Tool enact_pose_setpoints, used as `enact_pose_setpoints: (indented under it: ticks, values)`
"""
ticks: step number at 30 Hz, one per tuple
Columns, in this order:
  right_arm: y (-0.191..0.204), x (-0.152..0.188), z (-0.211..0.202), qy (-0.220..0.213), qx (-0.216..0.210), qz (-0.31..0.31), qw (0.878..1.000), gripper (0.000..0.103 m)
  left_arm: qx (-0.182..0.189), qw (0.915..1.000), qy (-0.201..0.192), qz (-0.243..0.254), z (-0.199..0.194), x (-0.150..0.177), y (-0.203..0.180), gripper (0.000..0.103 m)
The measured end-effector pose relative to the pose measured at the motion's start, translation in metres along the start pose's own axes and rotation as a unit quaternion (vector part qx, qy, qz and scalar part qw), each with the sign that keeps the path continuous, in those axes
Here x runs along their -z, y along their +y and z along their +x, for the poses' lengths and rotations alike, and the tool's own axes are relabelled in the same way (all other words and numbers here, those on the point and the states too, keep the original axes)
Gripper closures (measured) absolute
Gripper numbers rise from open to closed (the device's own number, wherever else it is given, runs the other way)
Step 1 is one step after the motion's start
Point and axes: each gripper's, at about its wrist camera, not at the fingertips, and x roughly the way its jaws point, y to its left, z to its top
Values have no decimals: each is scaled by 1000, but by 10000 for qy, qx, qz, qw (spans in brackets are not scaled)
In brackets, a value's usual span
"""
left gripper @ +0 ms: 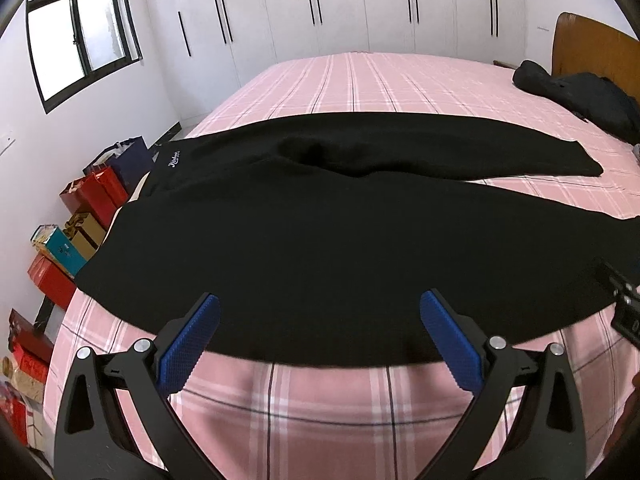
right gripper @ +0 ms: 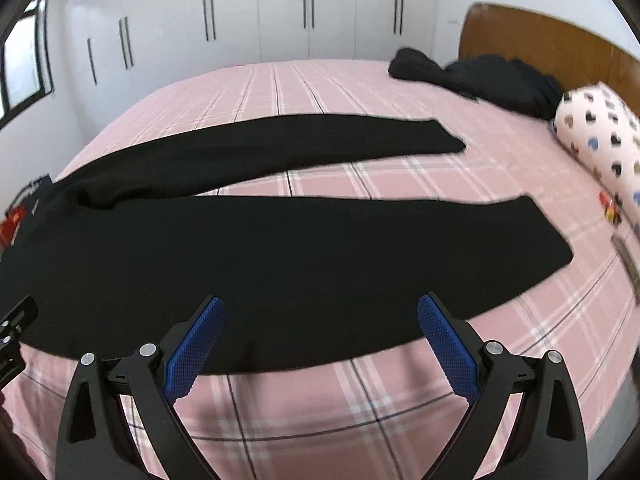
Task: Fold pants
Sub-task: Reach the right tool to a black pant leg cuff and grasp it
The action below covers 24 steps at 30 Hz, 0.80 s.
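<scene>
Black pants (left gripper: pixel 320 248) lie flat on the pink plaid bed (left gripper: pixel 320 408), legs apart in a V, nothing folded yet. Their long axis runs crosswise to both grippers: waistband off to the left at the bed's window-side edge, cuffs to the right toward the headboard (right gripper: pixel 560 48). The near leg's long edge sits just ahead of both tools. Left gripper (left gripper: pixel 320 316) spread wide, empty, nearer the waist end. Right gripper (right gripper: pixel 320 320) also wide, empty, nearer the near cuff (right gripper: pixel 548 232). Likely next: each pinches that near edge.
</scene>
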Motion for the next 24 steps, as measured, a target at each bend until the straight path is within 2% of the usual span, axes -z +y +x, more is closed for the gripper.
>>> enact_pose_setpoints:
  ticks: [8,13,19,22,24]
  values:
    - [15,-3,-10,-116,-74,-335,9993,7,-68,9999,123,75,1,-19,-6,5]
    - [3,-24,-1,-113,-312,-322,9989,7,-90,9997,131,170,4,-39,-12,5]
    - [-47,-94,55,59,-453,-639,9969,7,-169,9989,168,408,20,-55,-18,5]
    - [-91,-137,92,76,-213,-582,9980,7,-128,9993,222,258,29,-56,-14,5]
    - [-119,-163,117,180,-201,-392,9989,8,-115,9995,266,101,35,-51,-13,5]
